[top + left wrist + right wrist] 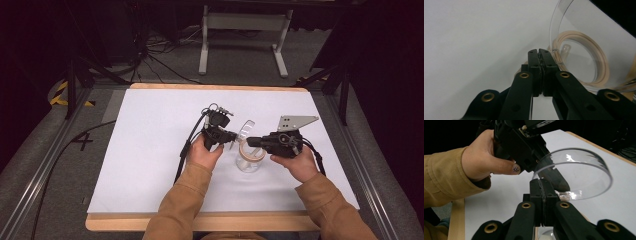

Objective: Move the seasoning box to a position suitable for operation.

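Observation:
A clear glass jar (250, 159) with a tan seal ring (584, 57) around its mouth stands in the middle of the white table top (150, 150). Its round clear lid (245, 126) hangs tilted above and behind the jar, off the mouth. My left gripper (233, 136) is shut, pinching the lid's rim (554, 50) at its near edge. In the right gripper view that gripper (524, 142) reaches in from the upper left with the lid (579, 170) at its tips. My right gripper (251, 142) points left over the jar's mouth, its jaws shut with nothing between them (540, 181).
The white sheet lies on a wooden board (200, 222) whose edge shows at the front. Cables (182, 155) trail from the left gripper across the table. A metal stand (245, 30) and floor cables lie beyond the far edge.

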{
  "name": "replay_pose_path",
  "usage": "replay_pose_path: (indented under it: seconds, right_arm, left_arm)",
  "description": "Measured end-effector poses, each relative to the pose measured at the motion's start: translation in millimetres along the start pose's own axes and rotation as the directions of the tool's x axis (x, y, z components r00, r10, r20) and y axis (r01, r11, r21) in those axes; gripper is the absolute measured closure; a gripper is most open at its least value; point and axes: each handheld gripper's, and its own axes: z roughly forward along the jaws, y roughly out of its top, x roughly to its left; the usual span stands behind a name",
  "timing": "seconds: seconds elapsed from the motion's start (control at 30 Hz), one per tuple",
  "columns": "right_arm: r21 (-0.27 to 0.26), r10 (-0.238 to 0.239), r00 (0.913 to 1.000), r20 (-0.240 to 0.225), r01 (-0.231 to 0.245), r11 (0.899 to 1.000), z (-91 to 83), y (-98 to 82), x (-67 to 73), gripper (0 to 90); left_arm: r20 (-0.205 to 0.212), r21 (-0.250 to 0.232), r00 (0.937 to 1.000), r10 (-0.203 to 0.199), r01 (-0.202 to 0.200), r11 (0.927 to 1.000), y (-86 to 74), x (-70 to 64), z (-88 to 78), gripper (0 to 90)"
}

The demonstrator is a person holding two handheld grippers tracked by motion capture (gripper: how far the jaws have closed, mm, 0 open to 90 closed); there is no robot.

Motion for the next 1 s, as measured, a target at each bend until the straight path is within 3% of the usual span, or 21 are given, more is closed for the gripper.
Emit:
replay_pose_path:
  seconds: [0.27,0.5,0.63,0.8,0.9,1.0]
  right_arm:
    - [-0.002,-0.012,0.9999,-0.007,0.012,1.0,13.8,5.4,1.4,89.7]
    - [0.006,-0.015,0.9997,-0.018,0.015,1.0,28.4,11.6,-1.2,89.7]
    - [-0.001,-0.018,0.9995,-0.026,0.017,1.0,27.3,14.1,-3.7,89.7]
    - [-0.025,-0.006,0.9999,-0.008,0.005,1.0,9.7,15.0,-11.5,89.6]
    - [-0.048,0.028,0.9996,-0.009,-0.028,0.998,-4.7,13.7,-19.7,89.6]
    - [-0.072,0.048,0.9985,-0.025,-0.05,0.996,-20.2,11.7,-28.9,89.5]
  left_arm:
    - [-0.023,0.005,0.9997,-0.003,0.003,1.0,-3.7,1.0,-5.2,85.4]
    - [-0.06,-0.024,0.9977,-0.032,0.03,0.9993,-16.5,8.0,-25.1,84.1]
    - [-0.073,-0.043,0.9965,-0.042,0.039,0.9983,-25.6,12.6,-37.5,82.4]
    - [-0.075,-0.059,0.9964,-0.039,0.035,0.9976,-36.9,13.4,-56.1,77.8]
    - [-0.031,-0.089,0.9995,-0.012,0.009,0.996,-45.4,12.8,-67.8,74.0]
    - [-0.019,-0.098,0.9994,0.029,-0.031,0.9947,-54.8,12.8,-78.6,69.7]
